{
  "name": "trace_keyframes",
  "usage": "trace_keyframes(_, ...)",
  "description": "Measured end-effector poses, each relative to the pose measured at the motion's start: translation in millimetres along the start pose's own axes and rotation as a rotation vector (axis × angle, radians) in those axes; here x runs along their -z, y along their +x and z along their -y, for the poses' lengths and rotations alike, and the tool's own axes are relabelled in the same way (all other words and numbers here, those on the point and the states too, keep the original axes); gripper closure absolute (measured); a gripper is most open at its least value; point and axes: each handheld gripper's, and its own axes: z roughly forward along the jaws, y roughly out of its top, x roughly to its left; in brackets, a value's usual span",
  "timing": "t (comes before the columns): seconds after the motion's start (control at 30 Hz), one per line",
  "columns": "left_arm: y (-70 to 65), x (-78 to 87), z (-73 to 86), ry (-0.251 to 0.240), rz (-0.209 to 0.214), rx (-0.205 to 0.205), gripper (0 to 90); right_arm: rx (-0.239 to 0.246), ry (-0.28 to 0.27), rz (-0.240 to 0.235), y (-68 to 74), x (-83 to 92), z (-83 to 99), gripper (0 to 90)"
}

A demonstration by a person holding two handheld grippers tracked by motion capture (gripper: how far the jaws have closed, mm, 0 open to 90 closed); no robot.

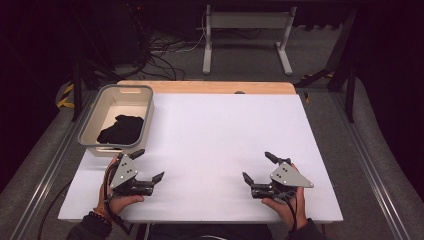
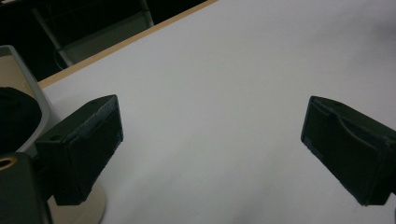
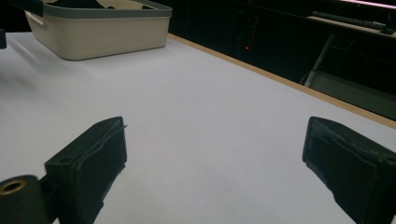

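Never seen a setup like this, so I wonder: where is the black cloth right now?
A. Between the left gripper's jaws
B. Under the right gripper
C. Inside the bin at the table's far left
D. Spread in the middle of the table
C: the black cloth lies bunched inside the bin, apart from both open grippers.

Matt plastic bin [image 1: 143,115], black cloth [image 1: 121,129], wood-edged white table [image 1: 225,135]
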Motion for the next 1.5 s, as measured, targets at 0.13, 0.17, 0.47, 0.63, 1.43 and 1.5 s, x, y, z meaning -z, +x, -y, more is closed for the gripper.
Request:
trace_keyframes(0.13,2.7,-2.3,0.2,0.005,-0.006,0.008,7.2,-0.021,0.007,0.001,-5.6,-0.2,2.2,7.3)
trace_keyframes(0.17,3.3,-2.3,0.3,0.006,-0.002,0.012,7.2,-0.031,0.009,0.001,-6.6,0.2,2.9,7.4)
trace_keyframes(0.47,-0.4,-0.7,-1.4,0.013,-0.002,-0.011,8.1,-0.016,0.007,0.008,-5.6,1.7,2.8,7.6)
trace_keyframes(0.63,0.4,1.9,-1.0,0.015,-0.01,-0.01,8.1,-0.004,0.013,0.0,-3.3,0.2,2.4,7.6)
trace_keyframes(1.43,59.0,31.3,-25.2,0.081,-0.155,0.096,9.0,0.008,0.065,-0.031,1.9,-10.7,6.6,7.9)
trace_keyframes(1.5,70.6,32.3,-34.7,0.117,-0.153,0.081,8.7,0.008,0.072,-0.034,2.1,-11.5,7.3,7.9)
